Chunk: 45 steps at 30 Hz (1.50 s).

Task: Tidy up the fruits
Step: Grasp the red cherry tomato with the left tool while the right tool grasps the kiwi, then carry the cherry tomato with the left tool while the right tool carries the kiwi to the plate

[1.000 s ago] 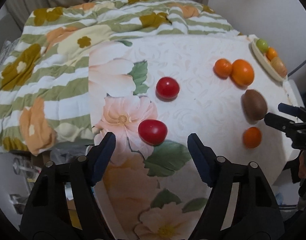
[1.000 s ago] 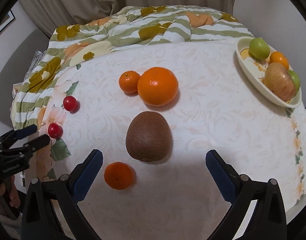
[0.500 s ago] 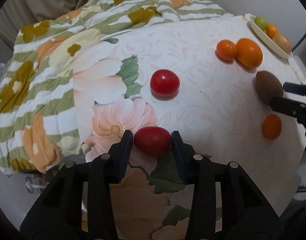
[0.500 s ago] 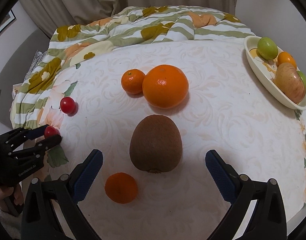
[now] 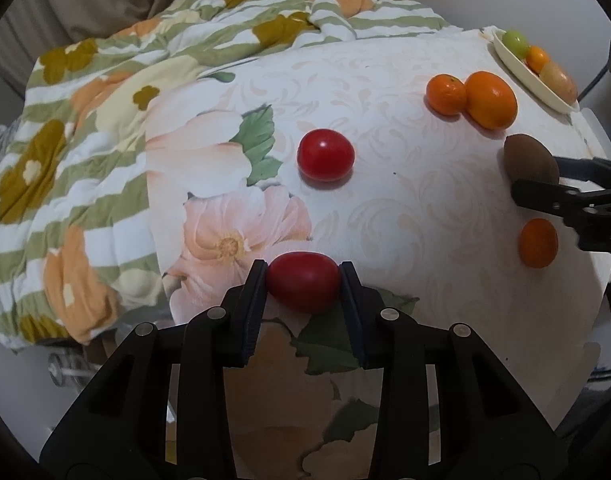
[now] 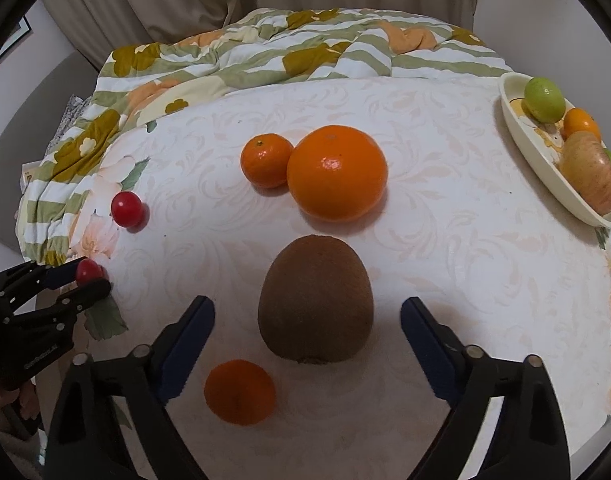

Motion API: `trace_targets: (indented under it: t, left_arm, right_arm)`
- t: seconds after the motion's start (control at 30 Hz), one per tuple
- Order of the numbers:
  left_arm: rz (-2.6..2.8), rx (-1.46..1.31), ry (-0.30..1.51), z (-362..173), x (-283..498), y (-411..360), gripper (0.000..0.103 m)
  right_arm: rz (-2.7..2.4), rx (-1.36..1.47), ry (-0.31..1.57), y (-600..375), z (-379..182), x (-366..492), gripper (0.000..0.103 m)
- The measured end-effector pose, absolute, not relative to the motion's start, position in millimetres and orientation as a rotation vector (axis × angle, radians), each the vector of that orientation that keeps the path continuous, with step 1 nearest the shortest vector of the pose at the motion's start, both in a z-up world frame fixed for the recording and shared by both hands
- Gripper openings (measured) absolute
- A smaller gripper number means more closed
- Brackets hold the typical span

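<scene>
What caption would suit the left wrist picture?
Left gripper shut on a cherry tomato; second tomato waits beyond on the floral cloth.

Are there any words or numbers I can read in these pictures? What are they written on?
Pale lettering on the black body of the left gripper, which holds a cherry tomato, seen in the right wrist view: too small and blurred to read.
Nothing else: no words, numbers or stickers show on the loose fruit, the plate or the tablecloth.
</scene>
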<state>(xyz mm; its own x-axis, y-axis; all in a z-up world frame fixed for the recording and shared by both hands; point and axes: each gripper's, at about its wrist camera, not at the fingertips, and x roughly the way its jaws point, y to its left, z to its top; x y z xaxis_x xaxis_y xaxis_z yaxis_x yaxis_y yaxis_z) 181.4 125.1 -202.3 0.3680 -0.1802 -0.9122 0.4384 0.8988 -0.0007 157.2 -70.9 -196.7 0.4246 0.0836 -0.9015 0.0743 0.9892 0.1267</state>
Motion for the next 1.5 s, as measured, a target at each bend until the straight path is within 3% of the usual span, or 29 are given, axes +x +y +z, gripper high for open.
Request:
trace_targets:
  t: [0.23,0.53,0.93,1.5]
  left_arm:
    - [-0.382,0.23,1.13,-199.3,176.4,132.3,0.043]
    - [-0.36,0.189,1.081,-176.6,167.7,136.0,0.043]
    - [-0.369,0.165,1.006,-133.3,152.4,126.7,0.043]
    - [-0.333,0.182,0.875,-65.8,151.4,26.1,0.043]
  right_arm:
    - [-0.03,0.106,1.132,-68.2,-199.3,159.7,0.049]
    - [-0.006,0.134,1.117,-71.6,-188.1,154.2,0.049]
    - [0.038,0.121,1.036,-73.6,-132.7,137.0,0.049]
    - [0.077,0.124,0.887,-169.9,-60.2,118.0,0.049]
